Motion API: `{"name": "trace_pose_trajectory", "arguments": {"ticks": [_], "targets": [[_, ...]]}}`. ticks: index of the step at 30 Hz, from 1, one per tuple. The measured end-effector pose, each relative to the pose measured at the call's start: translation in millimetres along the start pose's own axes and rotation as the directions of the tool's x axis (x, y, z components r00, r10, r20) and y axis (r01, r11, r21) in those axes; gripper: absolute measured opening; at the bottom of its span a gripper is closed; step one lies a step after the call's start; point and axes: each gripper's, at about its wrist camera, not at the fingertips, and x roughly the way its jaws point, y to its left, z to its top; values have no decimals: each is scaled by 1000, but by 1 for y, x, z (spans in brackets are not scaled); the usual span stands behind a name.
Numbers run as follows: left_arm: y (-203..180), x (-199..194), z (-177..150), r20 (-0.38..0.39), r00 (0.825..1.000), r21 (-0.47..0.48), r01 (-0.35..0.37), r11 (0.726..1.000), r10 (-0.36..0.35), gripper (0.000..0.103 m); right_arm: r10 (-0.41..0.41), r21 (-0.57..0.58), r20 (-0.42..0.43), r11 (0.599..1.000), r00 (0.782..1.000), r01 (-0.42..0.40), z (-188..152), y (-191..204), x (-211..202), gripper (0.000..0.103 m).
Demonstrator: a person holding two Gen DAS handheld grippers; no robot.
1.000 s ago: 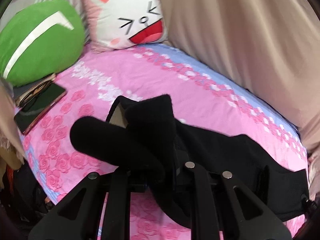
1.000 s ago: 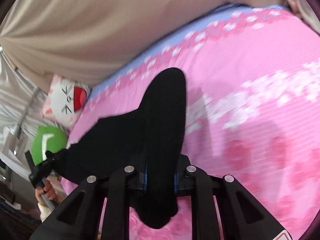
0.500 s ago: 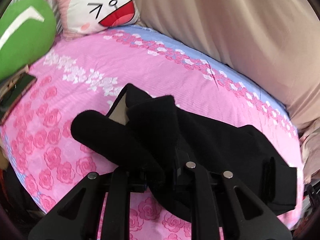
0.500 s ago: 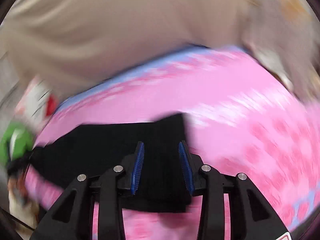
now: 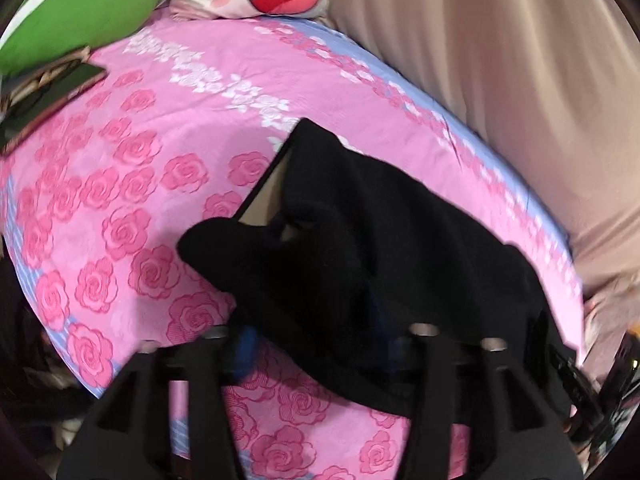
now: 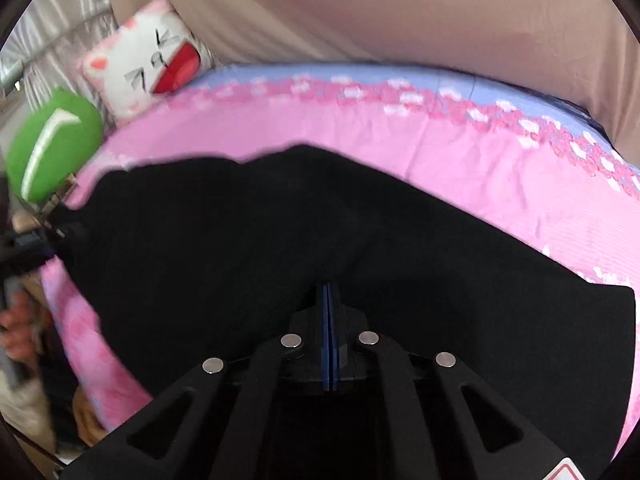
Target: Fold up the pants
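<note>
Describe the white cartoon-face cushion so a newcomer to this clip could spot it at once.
Start at the pink rose-print bed sheet and follow it to its far end by the beige curtain. The cushion stands propped there, beside a green cushion. Unlike its plain green neighbour, it shows pink ears, squinting eyes and an open red mouth.

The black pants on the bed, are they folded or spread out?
Partly folded: the black pants lie doubled along the pink bedsheet, one end bunched.

Claw-mounted views, close above bed [image 5: 160,128] (shared)
</note>
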Motion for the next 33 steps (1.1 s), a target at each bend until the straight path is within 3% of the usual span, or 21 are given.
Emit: {"name": "trace_pose_trajectory", "arguments": {"ticks": [2,5,7,8,9,11,13,15,18,22,25,26,27,28,31,33], "targets": [[8,3,4,9,997,-75,77,994,-77,98,11,12,-34,1000,999,-11,0,-3,7,6],[14,12,6,9,994,-141,107,984,-107,96,6,46,-45,999,999,-4,-4,-7,6,6],[9,12,6,24,997,-116,75,990,-72,64,31,87,-32,996,999,-28,-4,-10,-3,15],[7,13,7,12,998,-108,61,992,-60,37,34,99,-24,995,999,-31,-8,-11,-6,26],[5,11,8,12,999,-111,51,992,-50,26,24,105,-17,994,1000,-22,-9,-13,-10,30],[-9,-6,14,62,996,-74,71,995,-66,16,12,126,-2,992,1000,-12,-12,-19,-16,30],[-40,-28,20,112,991,23,70,997,-72,14,18,163,19,986,1000,-21,-16,-30,-27,30],[-78,-48,24,146,980,116,116,987,-132,14,10,194,39,981,999,-17,-19,-41,-38,32],[-157,-79,16,161,952,292,208,934,-262,14,-7,247,87,969,996,-15,-28,-66,-63,39],[-271,-99,-29,57,895,504,356,787,-442,15,-62,332,160,943,985,6,-47,-104,-104,44],[-344,-81,-86,-92,867,590,444,675,-489,22,-116,405,201,914,973,25,-69,-138,-133,51],[-364,-67,-108,-142,866,612,458,644,-480,35,-138,434,206,900,969,36,-80,-152,-142,52],[-383,-48,-130,-203,862,627,479,614,-464,63,-150,458,208,888,967,39,-89,-161,-147,52],[-392,-35,-146,-239,864,633,485,604,-443,76,-156,490,202,871,967,38,-99,-173,-151,52],[-405,-8,-185,-237,899,674,425,604,-368,78,-140,547,204,837,969,6,-119,-195,-157,52],[-399,-8,-187,-255,896,673,435,599,-364,85,-129,563,210,826,969,-12,-128,-203,-161,54]]}}
